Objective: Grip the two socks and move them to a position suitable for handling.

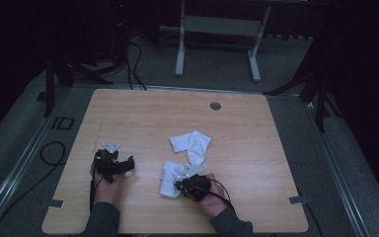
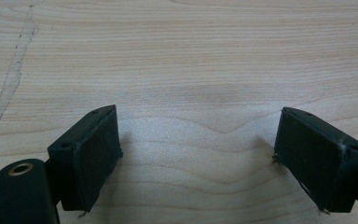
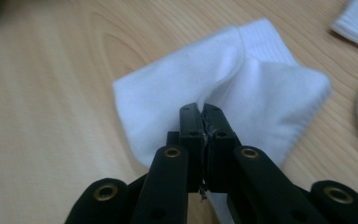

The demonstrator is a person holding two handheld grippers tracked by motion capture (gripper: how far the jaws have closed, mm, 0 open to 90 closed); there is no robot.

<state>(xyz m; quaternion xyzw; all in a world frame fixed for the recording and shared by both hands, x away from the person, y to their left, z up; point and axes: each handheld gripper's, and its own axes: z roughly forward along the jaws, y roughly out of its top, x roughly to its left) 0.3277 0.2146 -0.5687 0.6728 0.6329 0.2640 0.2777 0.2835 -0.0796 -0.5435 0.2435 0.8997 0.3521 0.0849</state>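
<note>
While the right gripper point(image 3: 200, 116) has its jaws pinched together on a raised fold of the near white ribbed cotton sock point(image 3: 177, 93), the job looks barely begun: I judge that one sock has just been gripped and nothing has been paired, folded or moved aside. That sock lies flat on the pale wood-grain bench point(image 1: 143, 113), spreading out ahead of and to both sides of the closed jaws, its cuff on the far side of them. The second white sock point(image 1: 192, 143) lies crumpled beyond the right jaws, near the first but not, as far as I can tell, joined to it; in the right gripper view its edge shows past the jaws on the right. The left gripper point(image 2: 196, 154) holds its jaws wide apart over bare bench, with nothing between them and both socks well off to the side. No box, basket or other container stands on the bench, so where the socks should end up cannot be told.
</note>
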